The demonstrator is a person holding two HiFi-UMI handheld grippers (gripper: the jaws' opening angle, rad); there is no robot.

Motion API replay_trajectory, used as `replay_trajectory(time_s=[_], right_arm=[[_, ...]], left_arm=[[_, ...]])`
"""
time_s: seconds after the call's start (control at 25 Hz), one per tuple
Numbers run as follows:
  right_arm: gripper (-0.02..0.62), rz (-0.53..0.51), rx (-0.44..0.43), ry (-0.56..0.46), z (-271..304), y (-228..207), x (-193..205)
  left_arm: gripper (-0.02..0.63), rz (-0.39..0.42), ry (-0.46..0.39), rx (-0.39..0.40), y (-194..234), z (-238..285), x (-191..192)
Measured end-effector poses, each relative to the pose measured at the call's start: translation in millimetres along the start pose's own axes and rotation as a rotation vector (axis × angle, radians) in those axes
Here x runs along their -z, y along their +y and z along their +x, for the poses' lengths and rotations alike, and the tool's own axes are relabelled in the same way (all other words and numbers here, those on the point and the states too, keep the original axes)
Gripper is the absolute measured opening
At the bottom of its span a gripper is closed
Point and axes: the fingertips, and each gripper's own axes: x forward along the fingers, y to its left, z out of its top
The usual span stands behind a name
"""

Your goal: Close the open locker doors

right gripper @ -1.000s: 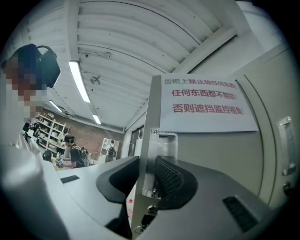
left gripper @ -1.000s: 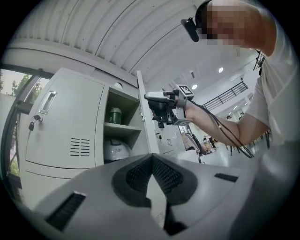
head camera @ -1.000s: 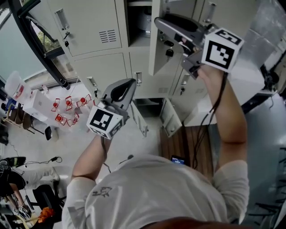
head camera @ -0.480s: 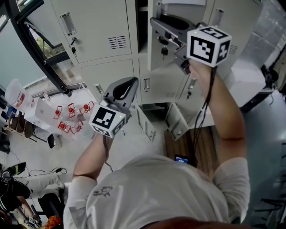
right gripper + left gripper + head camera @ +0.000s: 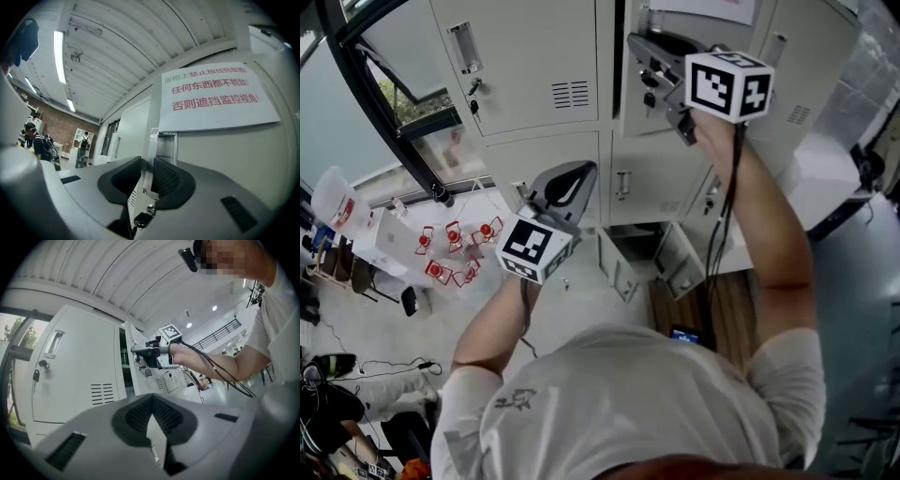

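My right gripper (image 5: 642,54) is raised to the upper locker door (image 5: 658,122), which stands slightly ajar. In the right gripper view the door's edge (image 5: 148,161), beside the handle recess (image 5: 165,146), sits between the pads of that gripper (image 5: 146,165). The jaws have just been closing on it. A key (image 5: 140,218) hangs below. My left gripper (image 5: 573,178) hovers lower, in front of the middle lockers. Its jaws are shut with nothing held (image 5: 152,399). It looks at the right gripper (image 5: 146,352) on the door (image 5: 138,380).
Two bottom locker doors (image 5: 617,267) (image 5: 681,258) stand open near the floor. A closed locker door with handle and key (image 5: 77,376) is left of the gap. A paper sign (image 5: 213,93) is stuck on the locker front. Red stools (image 5: 450,248) stand at the left.
The upper door has swung from wide open to nearly closed, with my right gripper moving left along with it. My left gripper has drifted a little right and up.
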Motion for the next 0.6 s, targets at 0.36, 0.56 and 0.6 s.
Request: replay_trajectory(time_s=[0.36,0.56,0.6], right_arm=[[0.077,-0.009,0.097,0.012,25.4,-17.2,5.2],[0.072,-0.016,0.146,0.005,34.7,-26.7,5.3],[0.072,-0.016,0.153,0.003,36.1,-27.7,5.2]], left_arm=[[0.0,0.013,-0.01,0.024,18.4,6.7,-3.6],[0.0,0.055,-0.031,0.041,25.4,10.0,-8.9],[0.0,0.054,-0.036,0.043,26.6,9.3,-9.7]])
